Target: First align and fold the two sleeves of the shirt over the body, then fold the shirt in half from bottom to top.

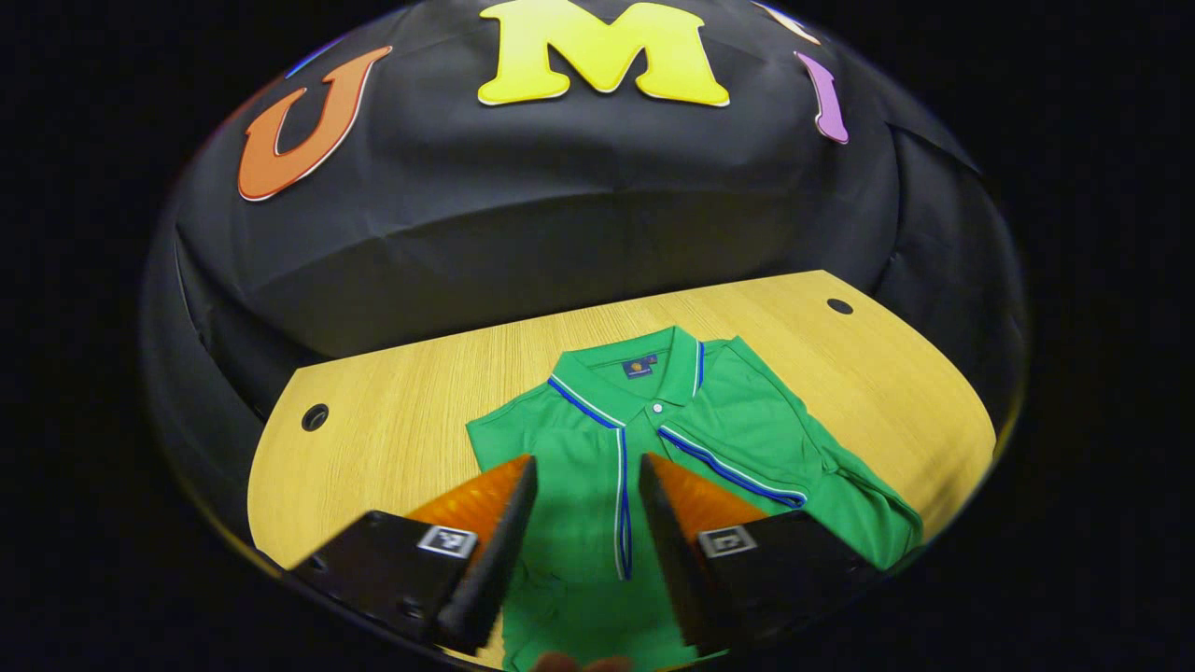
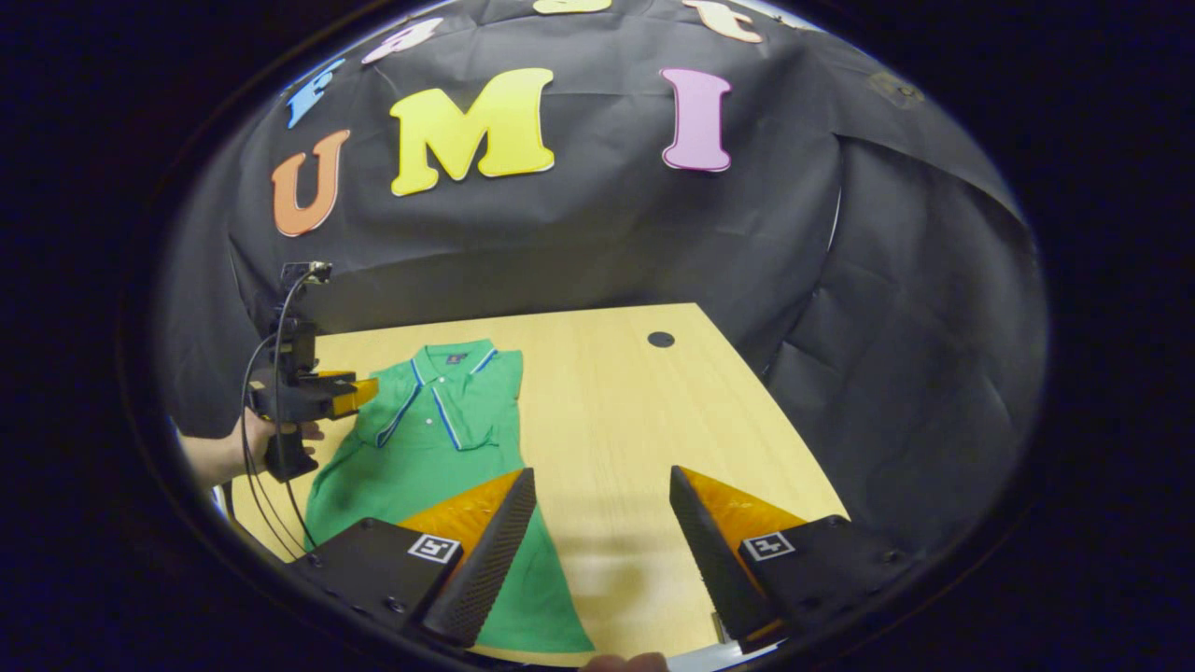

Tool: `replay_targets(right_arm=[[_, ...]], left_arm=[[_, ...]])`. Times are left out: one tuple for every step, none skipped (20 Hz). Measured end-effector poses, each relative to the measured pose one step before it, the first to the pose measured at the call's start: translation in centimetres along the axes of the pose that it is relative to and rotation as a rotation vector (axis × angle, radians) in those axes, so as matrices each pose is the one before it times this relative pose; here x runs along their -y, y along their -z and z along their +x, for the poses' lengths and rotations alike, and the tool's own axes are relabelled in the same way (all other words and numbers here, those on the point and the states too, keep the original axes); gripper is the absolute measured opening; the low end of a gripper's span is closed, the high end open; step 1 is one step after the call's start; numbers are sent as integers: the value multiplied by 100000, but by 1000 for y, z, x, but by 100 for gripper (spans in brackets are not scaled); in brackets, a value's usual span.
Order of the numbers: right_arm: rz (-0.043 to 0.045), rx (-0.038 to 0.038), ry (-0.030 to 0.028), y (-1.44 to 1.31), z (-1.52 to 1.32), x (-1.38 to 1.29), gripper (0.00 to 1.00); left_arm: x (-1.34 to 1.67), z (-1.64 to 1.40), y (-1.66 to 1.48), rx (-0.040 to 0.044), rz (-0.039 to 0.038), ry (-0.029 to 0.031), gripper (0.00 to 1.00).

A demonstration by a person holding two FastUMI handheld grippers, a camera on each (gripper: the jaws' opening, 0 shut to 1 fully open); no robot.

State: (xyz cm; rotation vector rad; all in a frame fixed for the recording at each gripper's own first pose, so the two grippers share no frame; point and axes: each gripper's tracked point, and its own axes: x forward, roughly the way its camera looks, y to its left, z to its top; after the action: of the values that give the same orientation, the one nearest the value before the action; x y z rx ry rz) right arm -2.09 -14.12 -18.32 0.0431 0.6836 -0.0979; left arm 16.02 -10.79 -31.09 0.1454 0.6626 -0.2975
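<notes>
Black cloth walls close round a pale wooden table (image 2: pixel 644 420) with round cable holes. At the left of the right gripper view, a hand (image 2: pixel 245 439) grips the left gripper (image 2: pixel 364 390) upright by its handle, cables trailing, over the green polo shirt with blue-and-white trim (image 1: pixel 597 448). That shirt lies flat on the table, collar far, both sleeves folded over the body; its small neck label is too small to read. Both the left gripper's jaws and those of the right gripper (image 2: pixel 602 490) stand apart, holding nothing.
</notes>
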Motion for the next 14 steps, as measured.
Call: replay_targets(right_arm=[[-1232,-210,-510,202,-3,-154,94],[-1112,63,-1025,15,-122,-285,95],[-1298,211,-1007,-2,-249,-209,95],[-1702,141,-1016,-49,-117,-313,92],[-1974,225,-1178,-64,-62,-355,92],[-1721,289,-1279,-132,-96,-478,95],[-1500,215,-1300,6,324,-939,95],[-1258,271,-1362,-39,568,-1031,92],[-1096,382,-1602,-90,419,-741,93],[-1178,202,-2017,-124,164,-660,95],[-1609,20,-1820,116,-89,-393,95],[-1832,114,-1869,42,-13,-510,93],[-1590,-224,-1695,191,107,-501,95],[-763,-563,-2294,252,11,-482,95]], left_arm=[[-219,-289,356,421,175,-1353,82],[5,-745,19,216,-236,-691,100],[-225,-727,83,122,-668,-479,100],[-233,-869,207,187,-990,-620,100],[-396,-914,140,73,-1289,-740,100],[-368,-914,97,216,-1554,-416,100],[-485,-928,51,468,-1218,-840,100],[-535,-949,80,468,-955,-999,100],[-527,-919,29,411,-736,-752,100],[-478,-1016,144,179,-679,-483,100],[-437,-1037,119,279,-679,-259,100],[-283,-1090,220,126,-347,-43,100],[-371,-1105,411,-100,-201,106,100],[-164,-1234,568,-483,-404,519,100]])
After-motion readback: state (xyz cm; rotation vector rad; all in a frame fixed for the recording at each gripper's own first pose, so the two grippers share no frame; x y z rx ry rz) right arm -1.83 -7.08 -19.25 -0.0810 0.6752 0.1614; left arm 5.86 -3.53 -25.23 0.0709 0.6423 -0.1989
